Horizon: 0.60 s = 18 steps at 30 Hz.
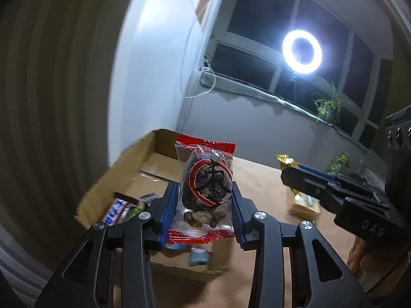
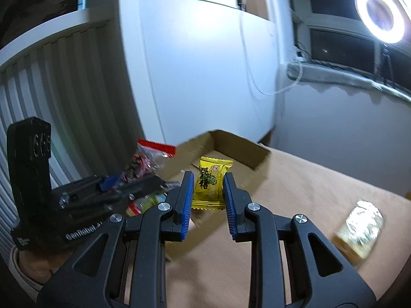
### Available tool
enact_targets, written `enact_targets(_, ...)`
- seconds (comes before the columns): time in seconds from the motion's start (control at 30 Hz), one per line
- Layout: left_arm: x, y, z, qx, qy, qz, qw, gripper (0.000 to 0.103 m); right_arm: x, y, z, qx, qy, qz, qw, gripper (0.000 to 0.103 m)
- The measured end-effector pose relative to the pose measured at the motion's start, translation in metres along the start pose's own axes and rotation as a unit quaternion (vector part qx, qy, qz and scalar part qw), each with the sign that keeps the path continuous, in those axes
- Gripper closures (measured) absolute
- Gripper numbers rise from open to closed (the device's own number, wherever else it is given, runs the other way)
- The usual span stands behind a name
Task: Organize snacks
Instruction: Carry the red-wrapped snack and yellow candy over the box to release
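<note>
My left gripper [image 1: 204,192] is shut on a clear red-edged packet of dried dates [image 1: 205,187], held upright above the open cardboard box [image 1: 108,179]. My right gripper [image 2: 207,188] is shut on a yellow candy packet [image 2: 209,183], held over the box's near right side [image 2: 241,146]. In the left wrist view the right gripper [image 1: 303,177] comes in from the right with the yellow packet [image 1: 285,160]. In the right wrist view the left gripper [image 2: 115,179] is at the left with the red-edged packet [image 2: 146,159].
Several snacks lie in the box, among them a blue-and-white bar [image 1: 115,211]. On the brown table are a foil-wrapped snack [image 2: 359,227], also in the left wrist view [image 1: 304,202], and a green packet [image 1: 336,163]. A ring light [image 1: 301,51] stands by the window.
</note>
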<state>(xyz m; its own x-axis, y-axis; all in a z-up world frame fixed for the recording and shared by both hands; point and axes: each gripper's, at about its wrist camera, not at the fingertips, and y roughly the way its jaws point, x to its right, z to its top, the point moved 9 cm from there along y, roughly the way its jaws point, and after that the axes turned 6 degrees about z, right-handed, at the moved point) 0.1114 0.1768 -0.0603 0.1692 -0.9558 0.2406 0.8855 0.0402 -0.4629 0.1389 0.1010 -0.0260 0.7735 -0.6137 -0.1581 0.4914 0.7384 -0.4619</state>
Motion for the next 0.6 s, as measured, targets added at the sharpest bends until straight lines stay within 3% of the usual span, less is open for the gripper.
enact_targets(0.3, -0.020, 0.003, 0.008, 0.000, -0.003, 0.025, 0.9997, 0.066, -0.024, 0.031, 0.024, 0.003, -0.020, 0.025, 0.999, 0.079)
enact_targets(0.6, -0.028, 0.020, -0.001, -0.022, 0.005, 0.046, 0.9987, 0.066, -0.009, 0.067, 0.027, -0.016, -0.017, 0.025, 0.999, 0.079)
